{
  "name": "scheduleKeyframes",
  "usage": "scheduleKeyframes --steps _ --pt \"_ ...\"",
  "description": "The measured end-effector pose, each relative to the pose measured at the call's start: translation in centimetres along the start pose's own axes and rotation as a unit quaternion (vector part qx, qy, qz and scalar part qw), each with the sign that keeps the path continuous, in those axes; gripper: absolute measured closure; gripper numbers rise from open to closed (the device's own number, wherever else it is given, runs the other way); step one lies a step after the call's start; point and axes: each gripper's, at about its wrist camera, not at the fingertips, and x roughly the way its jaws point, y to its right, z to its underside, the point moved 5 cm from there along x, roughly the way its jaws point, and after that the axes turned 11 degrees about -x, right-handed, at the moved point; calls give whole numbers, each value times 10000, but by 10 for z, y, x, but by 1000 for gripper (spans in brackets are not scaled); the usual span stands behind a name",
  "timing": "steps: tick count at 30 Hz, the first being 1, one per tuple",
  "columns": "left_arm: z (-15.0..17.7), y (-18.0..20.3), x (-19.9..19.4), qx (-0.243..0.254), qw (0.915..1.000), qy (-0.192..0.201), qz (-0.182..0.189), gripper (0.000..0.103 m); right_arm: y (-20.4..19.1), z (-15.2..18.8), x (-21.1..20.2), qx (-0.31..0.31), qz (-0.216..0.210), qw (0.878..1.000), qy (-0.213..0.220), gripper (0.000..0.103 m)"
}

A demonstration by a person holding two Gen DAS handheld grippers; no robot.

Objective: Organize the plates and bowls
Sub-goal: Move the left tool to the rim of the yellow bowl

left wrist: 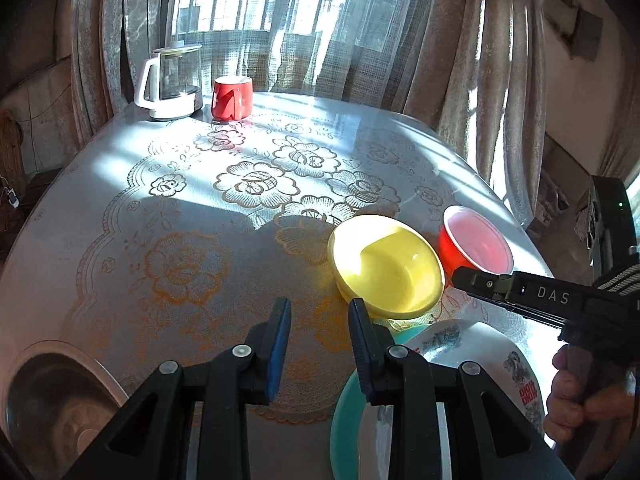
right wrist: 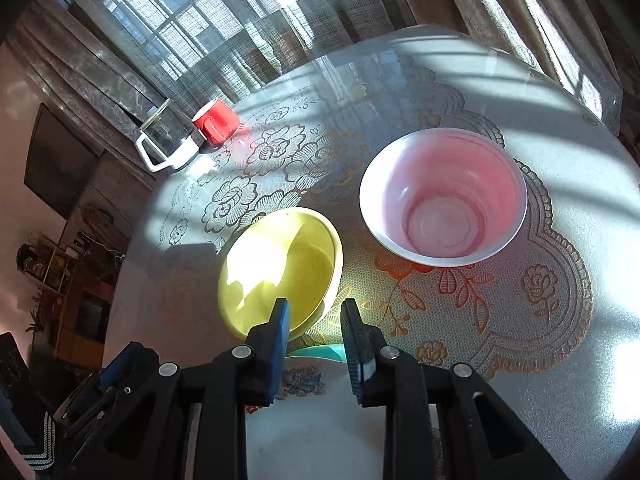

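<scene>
Both grippers are hanging part-open and empty; the yellow bowl point(right wrist: 280, 272) is lying at eleven o'clock of the right gripper point(right wrist: 314, 320), nearer than the left gripper point(left wrist: 320, 320).

Both grippers point(left wrist: 320, 312) point(right wrist: 314, 314) parted, empty

teal plate point(left wrist: 342, 420): mostly hidden under the white printed plate point(left wrist: 472, 344) and behind the left gripper's finger; only a sliver shows in the right wrist view.
white printed plate: near part cut off by the bottom edge and covered by gripper arms in both views.
dark round dish point(left wrist: 52, 404): cut by the lower left corner; kind unclear.
red bowl point(left wrist: 460, 248): near side hidden by the right gripper's tip.
shelf items point(right wrist: 52, 264): too small to tell.
</scene>
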Motion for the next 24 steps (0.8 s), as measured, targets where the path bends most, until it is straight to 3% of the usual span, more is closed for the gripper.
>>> scheduleKeyframes --steps 8,14,16,24 --pt "-13 7 40 -302 9986 -377 195 73 7 -7 18 32 199 9997 -166 77" --pt "-10 6 65 -480 9966 -647 165 77 11 -6 29 1 177 9993 -315 86" --pt "-9 8 66 -484 9960 -657 373 91 8 -6 29 -84 160 9994 -301 89" --pt "-8 -4 47 -433 9982 -375 188 92 -10 -7 30 -331 105 9989 -323 91"
